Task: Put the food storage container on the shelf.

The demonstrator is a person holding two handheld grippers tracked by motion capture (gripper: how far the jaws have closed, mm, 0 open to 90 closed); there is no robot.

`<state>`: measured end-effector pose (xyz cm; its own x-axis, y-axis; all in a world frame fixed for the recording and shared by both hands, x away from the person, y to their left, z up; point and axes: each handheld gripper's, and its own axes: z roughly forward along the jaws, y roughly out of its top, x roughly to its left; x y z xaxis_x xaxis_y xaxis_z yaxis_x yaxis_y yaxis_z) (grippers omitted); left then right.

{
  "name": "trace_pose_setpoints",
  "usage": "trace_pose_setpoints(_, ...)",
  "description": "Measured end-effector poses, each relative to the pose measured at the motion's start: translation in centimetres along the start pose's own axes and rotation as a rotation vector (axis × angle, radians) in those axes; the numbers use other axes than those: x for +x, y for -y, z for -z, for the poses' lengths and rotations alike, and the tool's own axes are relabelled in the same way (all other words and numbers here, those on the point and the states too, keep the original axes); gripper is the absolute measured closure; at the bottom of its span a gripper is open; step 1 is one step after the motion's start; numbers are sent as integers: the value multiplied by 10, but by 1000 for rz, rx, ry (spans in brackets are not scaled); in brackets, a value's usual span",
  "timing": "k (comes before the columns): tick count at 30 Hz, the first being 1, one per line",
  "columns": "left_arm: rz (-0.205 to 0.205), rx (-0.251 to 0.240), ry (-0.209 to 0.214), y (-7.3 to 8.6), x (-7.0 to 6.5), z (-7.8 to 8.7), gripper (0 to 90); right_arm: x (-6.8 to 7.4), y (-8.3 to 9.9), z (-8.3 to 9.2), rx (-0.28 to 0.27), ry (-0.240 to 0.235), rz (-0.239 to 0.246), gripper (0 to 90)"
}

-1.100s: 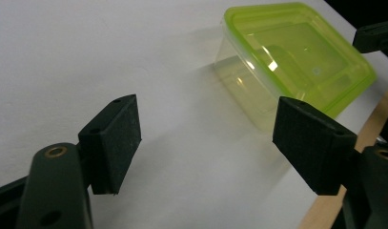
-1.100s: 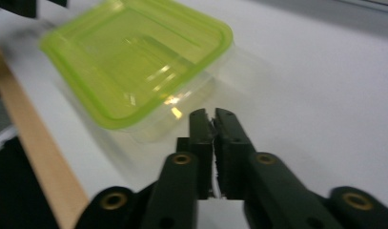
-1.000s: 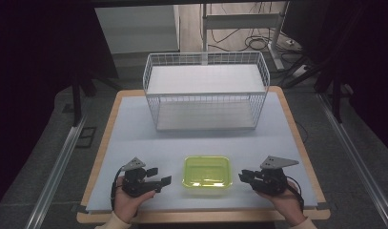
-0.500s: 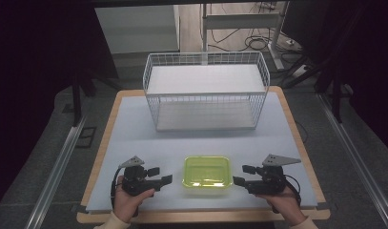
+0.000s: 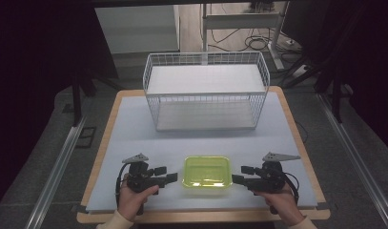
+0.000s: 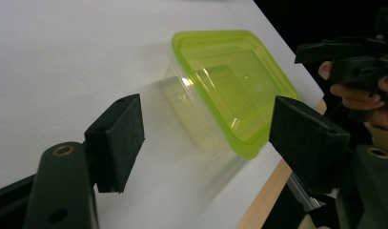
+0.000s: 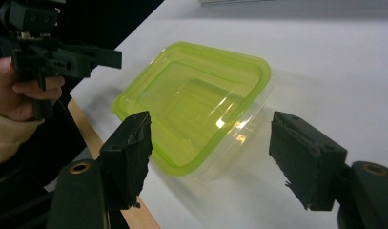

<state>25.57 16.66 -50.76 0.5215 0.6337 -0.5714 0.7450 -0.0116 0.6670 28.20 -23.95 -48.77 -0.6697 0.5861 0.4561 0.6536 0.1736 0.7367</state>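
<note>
Between the wide-open, empty left gripper (image 5: 168,174) and right gripper (image 5: 240,174) sits a lime-lidded clear rectangular container (image 5: 206,171).

Bare tabletop (image 5: 134,129) is left ahead of both claws up to the wire basket (image 5: 206,90). Between left claw (image 5: 167,174) and right claw (image 5: 241,174), passage is blocked by the green container (image 5: 207,171).

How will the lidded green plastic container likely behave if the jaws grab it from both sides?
The container looks empty, so probably light and apt to slide on the smooth table. Its thin clear walls may flex under pressure. It sits low and flat, so tipping seems unlikely.
</note>
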Motion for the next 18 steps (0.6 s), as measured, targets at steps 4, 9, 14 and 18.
trace_pose_setpoints(4, 31, 31, 33, 0, 1, -5, 273, -2, -3, -6, 2, -19, -55, 331)
trace_pose_setpoints(9, 71, 43, 52, 0, 5, -11, 284, -4, -4, -14, 12, -30, -85, 342)
trace_pose_setpoints(14, 95, 58, 59, -2, 7, -19, 295, -7, -3, -24, 29, -30, -122, 365)
trace_pose_setpoints(18, 111, 69, 79, -5, 8, -28, 319, -8, -4, -29, 40, -17, -140, 400)
